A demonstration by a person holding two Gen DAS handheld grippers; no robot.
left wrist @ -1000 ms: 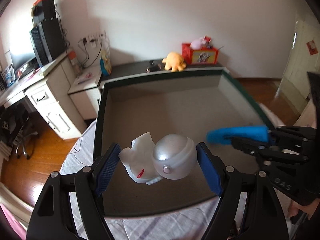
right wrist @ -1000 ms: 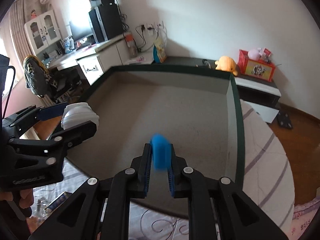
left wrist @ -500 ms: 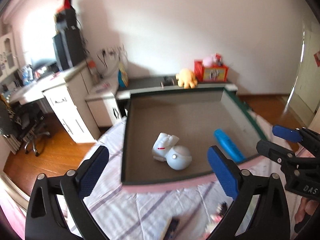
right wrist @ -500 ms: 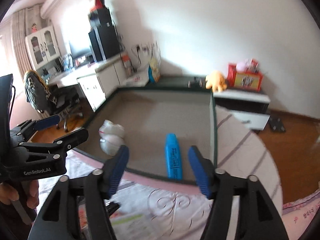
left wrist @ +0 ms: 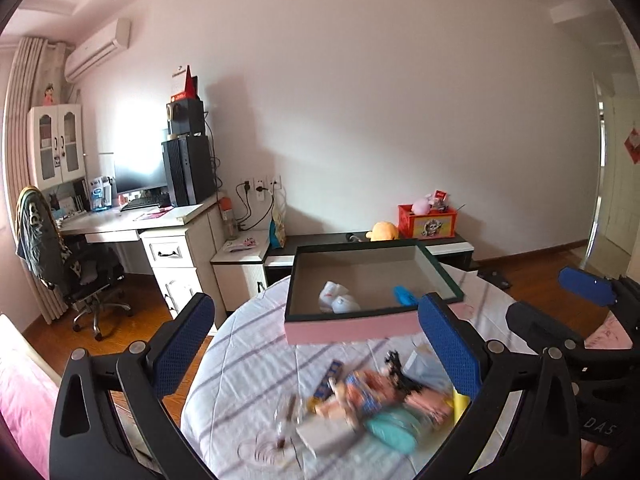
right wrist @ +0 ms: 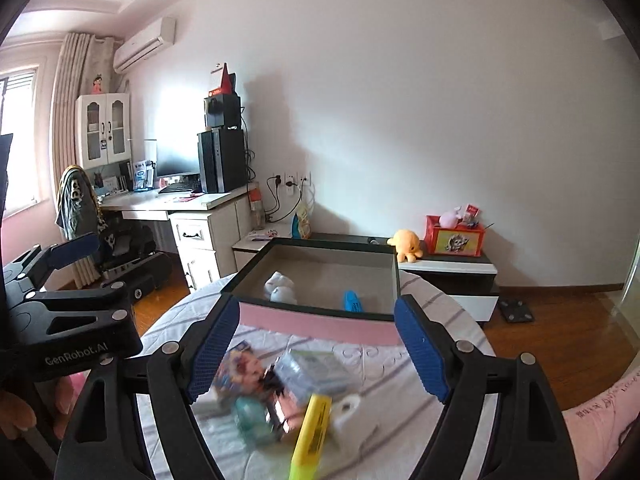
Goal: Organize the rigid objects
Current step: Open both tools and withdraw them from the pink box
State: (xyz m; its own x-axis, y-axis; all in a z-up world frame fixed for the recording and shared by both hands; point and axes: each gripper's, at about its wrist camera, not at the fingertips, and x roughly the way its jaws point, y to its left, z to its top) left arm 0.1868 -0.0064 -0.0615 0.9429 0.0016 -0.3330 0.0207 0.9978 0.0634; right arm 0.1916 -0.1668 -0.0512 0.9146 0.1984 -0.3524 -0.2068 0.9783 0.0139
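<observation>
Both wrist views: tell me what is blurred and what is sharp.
Left wrist view: the heap of small colourful toys on the striped cloth is smeared, while the pink-sided open box reads sharper. Right wrist view: the yellow marker and the clutter around it are smeared; the far desk and wall stay crisp.

I note black plastic frames on my left gripper [left wrist: 316,340] and right gripper [right wrist: 318,344], blue ribbed pads [right wrist: 420,354], silver screws, white "GenRobot.AI" lettering.

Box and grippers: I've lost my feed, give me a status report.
Left gripper open, empty; right gripper just opened, empty. White toy and blue marker in box. Jumbled pile on bed below grippers, yellow marker nearest.
</observation>
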